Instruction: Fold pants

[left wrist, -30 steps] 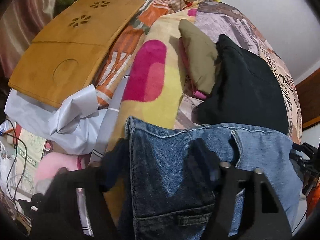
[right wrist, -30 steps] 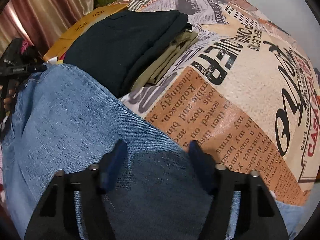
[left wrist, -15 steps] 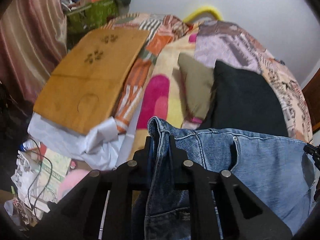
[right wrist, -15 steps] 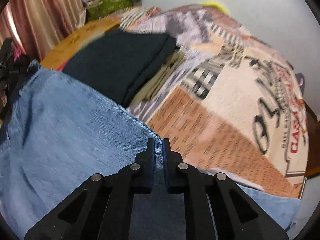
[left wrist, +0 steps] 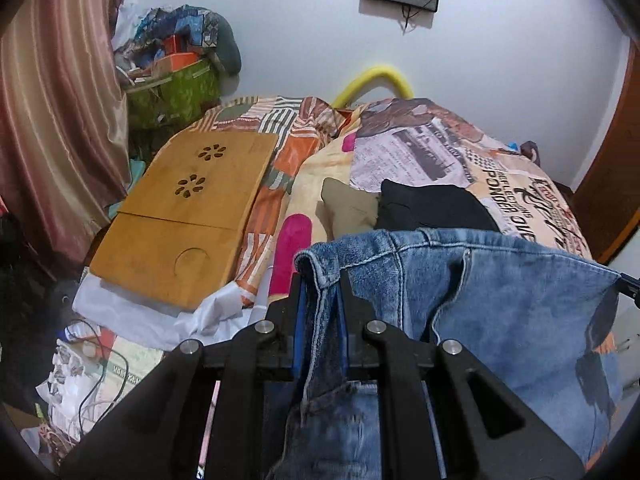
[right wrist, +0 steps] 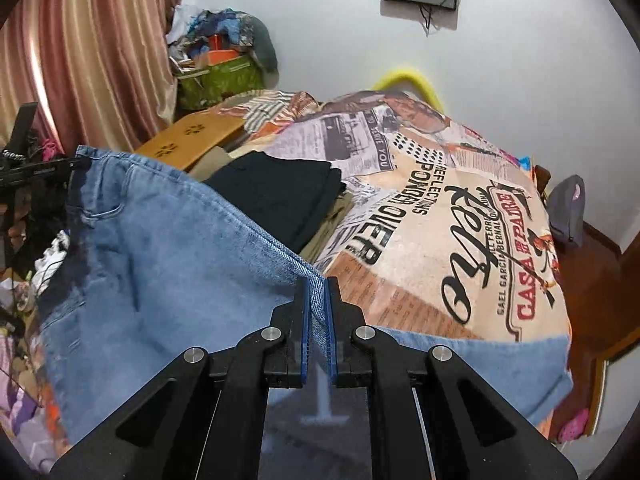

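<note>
A pair of blue denim jeans (left wrist: 500, 300) hangs lifted in the air between my two grippers, above the near end of the bed. My left gripper (left wrist: 320, 292) is shut on the waistband corner. My right gripper (right wrist: 318, 296) is shut on the jeans' (right wrist: 160, 260) side seam edge, with denim draping to both sides. The left gripper also shows at the far left of the right wrist view (right wrist: 36, 168).
The bed has a newspaper-print cover (right wrist: 460, 216). Folded black pants (right wrist: 280, 196) lie on folded khaki ones (left wrist: 348, 208) on it. A wooden lap desk (left wrist: 188, 216) lies at the bed's left. Clutter and cables (left wrist: 92, 372) cover the floor left; a curtain (left wrist: 52, 120) hangs there.
Both grippers closed on the jeans, then lifted them up off the bed. The view now reaches higher, showing the wall and the frame on it.
</note>
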Demonstrator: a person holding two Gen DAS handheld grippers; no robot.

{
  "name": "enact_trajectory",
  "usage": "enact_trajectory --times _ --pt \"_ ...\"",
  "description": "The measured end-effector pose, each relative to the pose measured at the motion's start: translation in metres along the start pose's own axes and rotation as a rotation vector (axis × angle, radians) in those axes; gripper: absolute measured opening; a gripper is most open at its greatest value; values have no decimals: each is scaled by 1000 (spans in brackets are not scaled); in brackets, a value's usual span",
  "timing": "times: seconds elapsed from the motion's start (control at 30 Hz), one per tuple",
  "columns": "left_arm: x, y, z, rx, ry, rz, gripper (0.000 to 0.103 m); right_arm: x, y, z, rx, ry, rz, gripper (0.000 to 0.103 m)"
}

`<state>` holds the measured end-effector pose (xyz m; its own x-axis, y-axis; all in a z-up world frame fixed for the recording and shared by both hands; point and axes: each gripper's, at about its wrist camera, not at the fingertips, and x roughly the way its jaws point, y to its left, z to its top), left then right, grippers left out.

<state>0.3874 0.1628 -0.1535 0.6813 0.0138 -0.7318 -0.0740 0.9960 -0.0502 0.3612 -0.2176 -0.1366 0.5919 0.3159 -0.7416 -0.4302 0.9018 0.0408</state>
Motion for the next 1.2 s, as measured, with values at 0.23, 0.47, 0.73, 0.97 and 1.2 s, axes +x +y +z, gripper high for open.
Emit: enact_trajectory --times 0.23,0.47,0.73,0.97,1.2 --pt "-56 8 -32 10 -34 -17 13 -49 24 -30 9 -16 35 6" --pt "-93 13 -80 28 -46 -14 12 -78 50 -75 24 -5 68 6" --pt "-108 29 -150 -1 -33 -1 12 -79 69 -126 56 43 101 6" --pt "-92 40 -206 -20 26 19 13 -70 80 -163 78 88 104 7" --pt "-69 40 -248 -41 119 46 13 -64 84 -177 101 87 92 9"
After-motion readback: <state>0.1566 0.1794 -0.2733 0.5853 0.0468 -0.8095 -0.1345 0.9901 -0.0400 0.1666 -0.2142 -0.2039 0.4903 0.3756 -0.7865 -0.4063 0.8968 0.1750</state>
